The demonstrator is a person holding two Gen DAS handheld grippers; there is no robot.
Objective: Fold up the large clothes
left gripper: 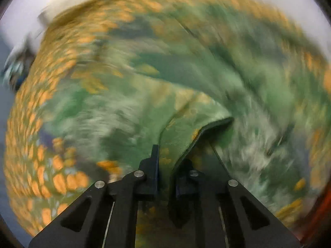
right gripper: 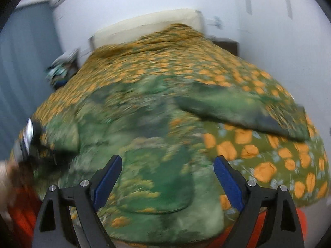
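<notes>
Folding has barely begun: left gripper (left gripper: 163,155) pinches the green garment's (right gripper: 144,124) edge, right gripper (right gripper: 167,165) hangs released above it

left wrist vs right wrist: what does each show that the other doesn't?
Left wrist only: the left gripper shut on a fold of the green garment.

Right wrist only: the right gripper open above that garment with nothing between its jaws, the headboard, the blue curtain.

Both: the green garment lying on the orange-flowered bedspread, heavy motion blur.
</notes>
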